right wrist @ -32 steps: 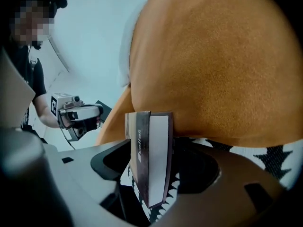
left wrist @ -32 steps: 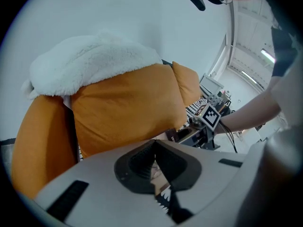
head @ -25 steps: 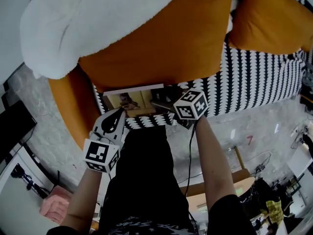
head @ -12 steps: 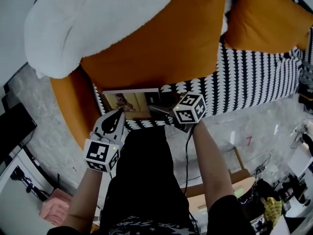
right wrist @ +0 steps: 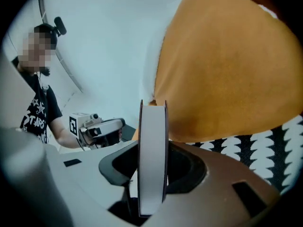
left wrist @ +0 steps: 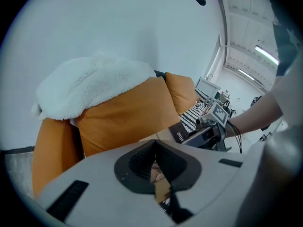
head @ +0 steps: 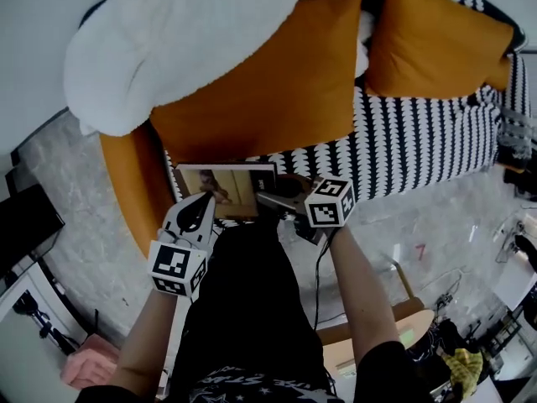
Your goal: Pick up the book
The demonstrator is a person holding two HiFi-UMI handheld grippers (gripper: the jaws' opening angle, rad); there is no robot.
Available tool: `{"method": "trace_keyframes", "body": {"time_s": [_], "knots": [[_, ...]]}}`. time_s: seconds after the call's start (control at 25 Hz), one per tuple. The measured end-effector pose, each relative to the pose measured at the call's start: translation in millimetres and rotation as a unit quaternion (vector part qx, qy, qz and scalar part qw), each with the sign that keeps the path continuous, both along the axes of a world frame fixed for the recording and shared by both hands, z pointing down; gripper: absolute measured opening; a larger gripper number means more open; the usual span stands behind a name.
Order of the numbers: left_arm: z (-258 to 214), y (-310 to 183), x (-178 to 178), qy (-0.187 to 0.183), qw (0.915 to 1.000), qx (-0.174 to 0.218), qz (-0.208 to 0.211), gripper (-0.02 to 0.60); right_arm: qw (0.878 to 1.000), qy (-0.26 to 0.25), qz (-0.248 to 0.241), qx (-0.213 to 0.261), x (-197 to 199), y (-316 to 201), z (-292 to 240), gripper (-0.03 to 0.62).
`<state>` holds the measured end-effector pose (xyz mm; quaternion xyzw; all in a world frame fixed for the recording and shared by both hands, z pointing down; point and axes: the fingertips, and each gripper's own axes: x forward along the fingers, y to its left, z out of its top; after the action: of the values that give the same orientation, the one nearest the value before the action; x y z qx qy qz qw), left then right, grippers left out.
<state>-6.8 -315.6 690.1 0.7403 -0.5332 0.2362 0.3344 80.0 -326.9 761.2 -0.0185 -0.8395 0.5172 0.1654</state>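
The book (head: 237, 188), with a tan photo cover, is held off the patterned sofa seat (head: 419, 141) in front of a big orange cushion (head: 260, 99). My right gripper (head: 275, 200) grips its right edge; the white page block (right wrist: 152, 150) stands upright between the still closing jaws, and the pads press on it. My left gripper (head: 206, 200) has its tips together at the book's near left corner. Tan cover (left wrist: 162, 189) shows through the gap behind those tips, and I cannot tell whether they pinch it.
A white fluffy blanket (head: 193, 32) lies over the cushions, with a second orange cushion (head: 436, 40) at the right. The sofa's orange arm (head: 130, 183) is at the left. Grey floor (head: 436, 225) and a wooden stool (head: 394, 317) lie below.
Both grippers and the book have risen from the seat, the right side more. The right jaws closed onto the book's edge. The view has shifted, so more of the sofa shows.
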Motion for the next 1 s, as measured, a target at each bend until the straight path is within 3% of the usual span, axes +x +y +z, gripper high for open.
{"method": "trace_keyframes", "body": {"time_s": [0.32, 0.64, 1.0], "knots": [[-68, -3, 4, -0.02, 0.9985, 0.052, -0.002, 0.007, 0.994, -0.033, 0.101, 0.019, 33, -30, -80, 0.153], [-139, 3, 17, -0.02, 0.9953, 0.095, -0.007, 0.007, 0.985, -0.037, 0.152, 0.071, 66, -58, -174, 0.152], [-206, 22, 21, -0.029, 0.9903, 0.136, -0.009, 0.006, 0.966, -0.046, 0.244, 0.067, 89, -33, -253, 0.15]]}}
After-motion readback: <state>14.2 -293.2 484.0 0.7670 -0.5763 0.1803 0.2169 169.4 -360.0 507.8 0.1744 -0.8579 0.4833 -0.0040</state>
